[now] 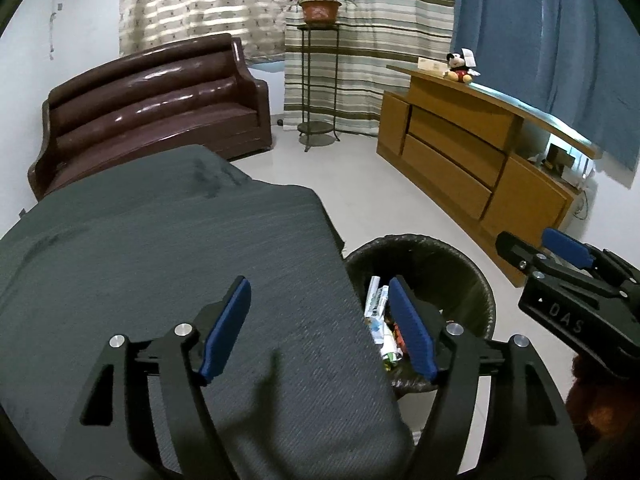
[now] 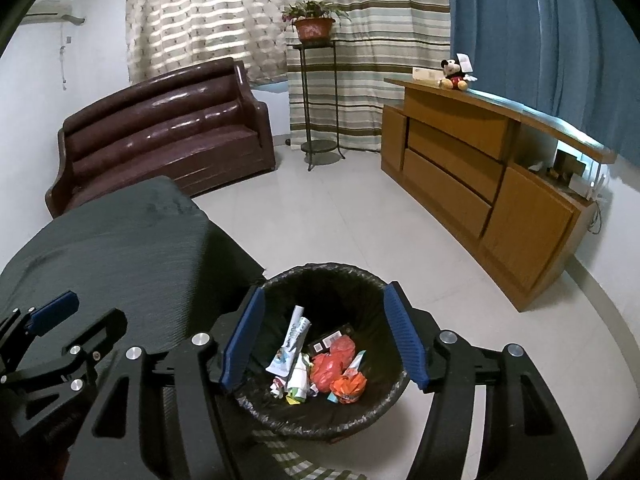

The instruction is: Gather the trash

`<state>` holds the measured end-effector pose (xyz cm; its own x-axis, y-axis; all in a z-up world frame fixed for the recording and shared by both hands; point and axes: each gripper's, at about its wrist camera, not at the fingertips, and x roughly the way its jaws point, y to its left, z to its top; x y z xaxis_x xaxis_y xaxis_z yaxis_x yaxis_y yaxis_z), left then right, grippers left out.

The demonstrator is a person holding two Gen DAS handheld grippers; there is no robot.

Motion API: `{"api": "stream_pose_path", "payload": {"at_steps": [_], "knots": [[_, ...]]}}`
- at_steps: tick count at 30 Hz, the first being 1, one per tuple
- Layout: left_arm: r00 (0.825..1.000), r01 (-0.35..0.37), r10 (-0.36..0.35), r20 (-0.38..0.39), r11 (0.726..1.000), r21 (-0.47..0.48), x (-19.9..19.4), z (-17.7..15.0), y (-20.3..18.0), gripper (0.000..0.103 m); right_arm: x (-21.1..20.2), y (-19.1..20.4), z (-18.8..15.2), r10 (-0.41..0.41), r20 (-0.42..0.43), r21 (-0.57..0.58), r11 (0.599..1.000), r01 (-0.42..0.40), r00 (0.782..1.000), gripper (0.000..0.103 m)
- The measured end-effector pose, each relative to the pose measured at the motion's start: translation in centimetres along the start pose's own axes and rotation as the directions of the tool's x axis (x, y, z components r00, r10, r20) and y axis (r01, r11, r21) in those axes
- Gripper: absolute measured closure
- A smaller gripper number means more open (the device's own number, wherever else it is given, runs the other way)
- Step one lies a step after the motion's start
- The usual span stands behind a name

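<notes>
Black plastic lined the trash bin (image 2: 320, 420), which stood on pale tiled floor (image 2: 340, 224) just beside the corner of the grey-covered table (image 1: 168, 260), with open floor between it and the wooden cabinet (image 2: 460, 168). The right gripper (image 2: 322, 340) hung over the bin, jaws spread and empty. The left gripper (image 1: 320, 328) straddled the table's edge, jaws likewise spread. Crumpled wrappers (image 2: 316, 372) lay in the bin (print unreadable). "DAS" showed on the right gripper's body.
</notes>
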<state>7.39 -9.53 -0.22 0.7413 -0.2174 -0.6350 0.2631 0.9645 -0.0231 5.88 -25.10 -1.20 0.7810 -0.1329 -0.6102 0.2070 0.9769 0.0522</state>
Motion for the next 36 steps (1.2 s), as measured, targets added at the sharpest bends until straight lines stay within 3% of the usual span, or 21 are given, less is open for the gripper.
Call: {"api": "stream_pose_path", "payload": {"at_steps": [9,36], "knots": [[0.999,-0.034,0.034,0.026,0.999,-0.011,-2.1,-0.6,1.0,0.025,-1.5,0.8,-0.7,-0.004,0.018,-0.022,1.000,0.005,1.000,0.037],[0.999,-0.038,0.039,0.036,0.999,-0.022,-2.6,-0.7,1.4,0.025,-2.3,1.4,-0.6,-0.006,0.043,-0.038,0.999,0.008,0.999,0.037]]}}
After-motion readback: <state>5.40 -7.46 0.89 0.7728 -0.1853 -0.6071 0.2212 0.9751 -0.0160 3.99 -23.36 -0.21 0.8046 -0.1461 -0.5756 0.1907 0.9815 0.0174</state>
